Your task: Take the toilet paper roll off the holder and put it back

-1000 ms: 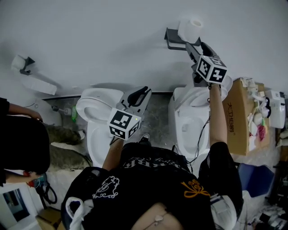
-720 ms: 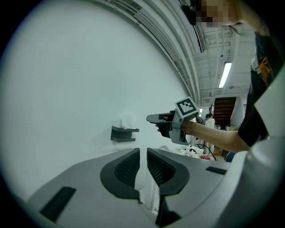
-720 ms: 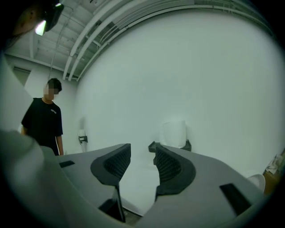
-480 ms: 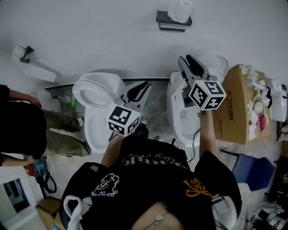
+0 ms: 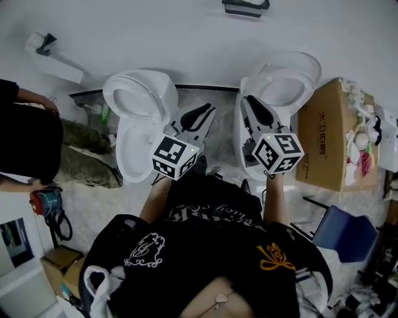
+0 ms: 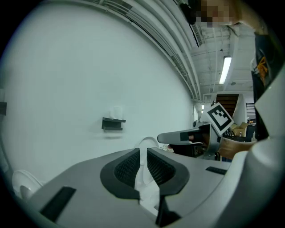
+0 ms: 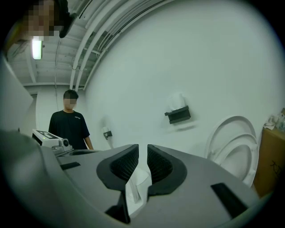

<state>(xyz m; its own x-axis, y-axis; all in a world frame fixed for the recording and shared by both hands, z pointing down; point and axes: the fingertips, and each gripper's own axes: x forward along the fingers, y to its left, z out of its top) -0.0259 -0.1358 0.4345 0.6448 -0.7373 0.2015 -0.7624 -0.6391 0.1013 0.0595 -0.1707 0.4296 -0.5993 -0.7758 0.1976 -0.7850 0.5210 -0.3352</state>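
Note:
The white toilet paper roll (image 7: 177,101) sits on the black wall holder (image 7: 179,115), small and far off in both gripper views. From the left gripper view the roll (image 6: 116,112) and holder (image 6: 113,123) are just as distant. In the head view only the holder's lower edge (image 5: 246,6) shows at the top. My right gripper (image 5: 247,100) hangs low over the right toilet. Its jaws have just been closing, and a narrow gap remains with nothing in it. My left gripper (image 5: 208,112) is held beside it with its jaws together and empty.
Two white toilets stand against the wall, one at the left (image 5: 140,99) and one at the right (image 5: 286,77). A cardboard box (image 5: 326,133) is at the right, with a blue seat (image 5: 345,233) below it. A person in black (image 7: 70,124) stands at the left near a second wall holder (image 5: 43,42).
My right gripper came away from the roll, dropped down and back from the wall, and its jaws narrowed. The left gripper drew back too. The roll stayed on the holder.

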